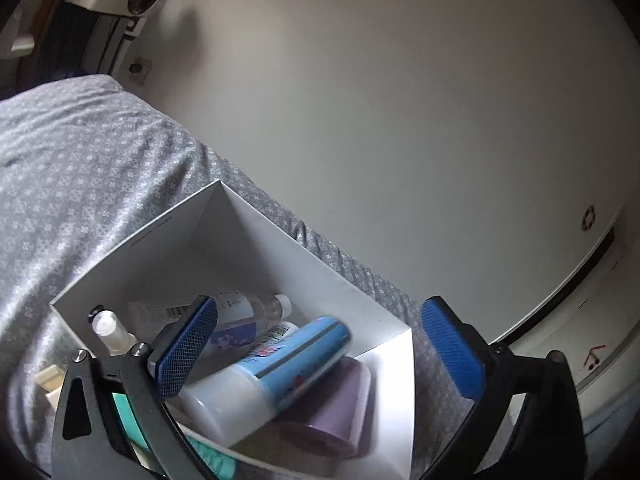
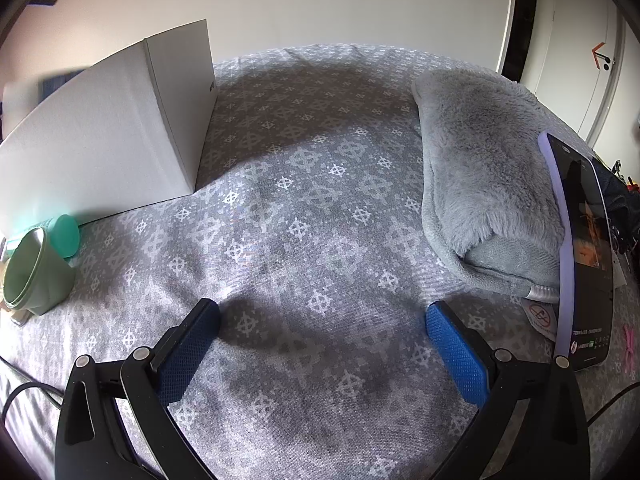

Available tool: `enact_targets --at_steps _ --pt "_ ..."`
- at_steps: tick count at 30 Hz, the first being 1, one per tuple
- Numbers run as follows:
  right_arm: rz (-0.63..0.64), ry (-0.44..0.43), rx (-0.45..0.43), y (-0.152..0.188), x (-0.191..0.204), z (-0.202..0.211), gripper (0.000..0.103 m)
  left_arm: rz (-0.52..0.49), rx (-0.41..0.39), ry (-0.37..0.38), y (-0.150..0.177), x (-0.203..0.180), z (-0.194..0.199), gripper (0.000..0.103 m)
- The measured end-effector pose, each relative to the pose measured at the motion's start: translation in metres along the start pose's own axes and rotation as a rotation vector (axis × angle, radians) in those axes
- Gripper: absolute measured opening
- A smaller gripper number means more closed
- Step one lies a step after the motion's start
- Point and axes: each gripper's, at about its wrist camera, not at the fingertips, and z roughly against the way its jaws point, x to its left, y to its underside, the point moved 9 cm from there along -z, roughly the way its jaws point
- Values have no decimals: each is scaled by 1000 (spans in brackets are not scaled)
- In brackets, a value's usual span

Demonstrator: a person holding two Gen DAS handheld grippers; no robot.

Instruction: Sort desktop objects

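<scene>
Hovering over one white box [image 1: 240, 248], the left gripper [image 1: 320, 344] hangs spread wide and grasps nothing, its two blue pads [image 1: 188, 348] apart above the contents. Inside lie at least five items: one blue-and-white bottle [image 1: 276, 364] at 6 o'clock, one purple tub [image 1: 340, 404] just beneath it at 5 o'clock, one clear bottle [image 1: 248, 308] behind at 12 o'clock, one small white vial [image 1: 108, 328] at 9 o'clock, and one barcoded white carton [image 1: 160, 312] beside it; further items underneath cannot be counted. On the patterned grey cloth [image 2: 304, 208], the right gripper [image 2: 320, 344] is likewise released, empty over bare fabric. From its view the box [image 2: 104, 136] stands at 10 o'clock, one green cup [image 2: 36, 268] lies tipped at 9 o'clock touching one teal lid [image 2: 66, 236], one grey plush pad [image 2: 488, 184] rests at 2 o'clock, and one lit phone [image 2: 584, 252] at 3 o'clock
</scene>
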Motion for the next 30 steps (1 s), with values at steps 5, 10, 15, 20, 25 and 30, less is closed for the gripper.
enact_targets --at_steps 5,10,15,20,25,30 --pt "0 0 0 0 1 0 103 -167 32 -165 21 5 32 103" --pt "0 0 0 0 0 0 103 -292 92 -310 71 27 61 103" --pt "0 0 0 0 0 0 103 -469 246 -424 139 50 66 103" --pt "0 0 0 0 0 0 103 -609 355 -449 192 63 70 103" --pt "0 0 0 0 0 0 103 -671 413 -450 217 68 72 103" --pt "0 0 0 0 0 0 103 -674 430 -443 222 74 71 103"
